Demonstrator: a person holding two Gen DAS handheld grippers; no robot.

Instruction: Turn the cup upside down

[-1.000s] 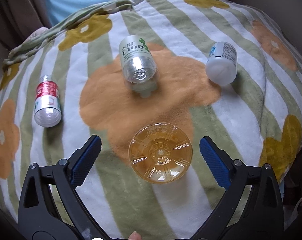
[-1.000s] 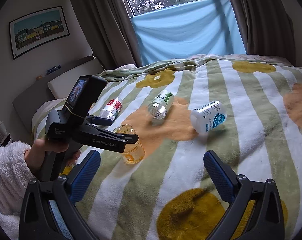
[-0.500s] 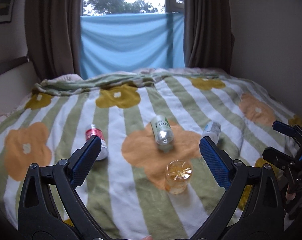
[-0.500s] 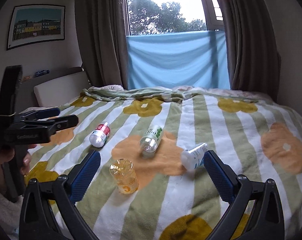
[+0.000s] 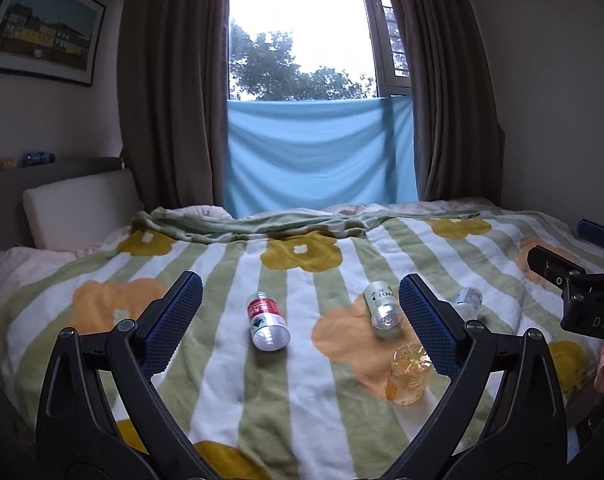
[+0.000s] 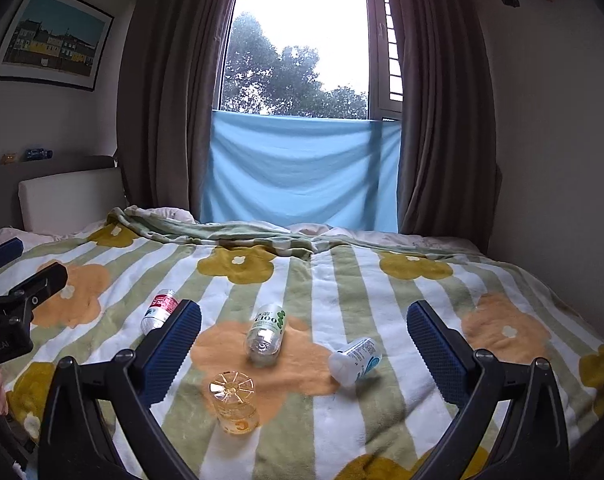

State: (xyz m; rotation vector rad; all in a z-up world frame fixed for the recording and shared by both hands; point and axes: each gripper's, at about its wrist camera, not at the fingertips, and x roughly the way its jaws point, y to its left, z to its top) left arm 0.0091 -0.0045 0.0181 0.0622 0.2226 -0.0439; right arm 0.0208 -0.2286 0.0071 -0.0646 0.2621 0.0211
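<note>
A clear orange plastic cup stands upside down on the flowered blanket, base up; it also shows in the right wrist view. My left gripper is open and empty, held back and above the bed, with the cup low by its right finger. My right gripper is open and empty, with the cup low and left of centre between its fingers. Each gripper shows at the edge of the other's view.
Three small bottles lie on their sides on the blanket: a red-labelled one, a green-labelled one and a white one with a blue label. A headboard cushion is at the left; curtains and a window stand behind.
Both grippers have pulled back and tilted up from the bed. The cup stays upside down on the blanket, now farther off and to the right in the left wrist view.
</note>
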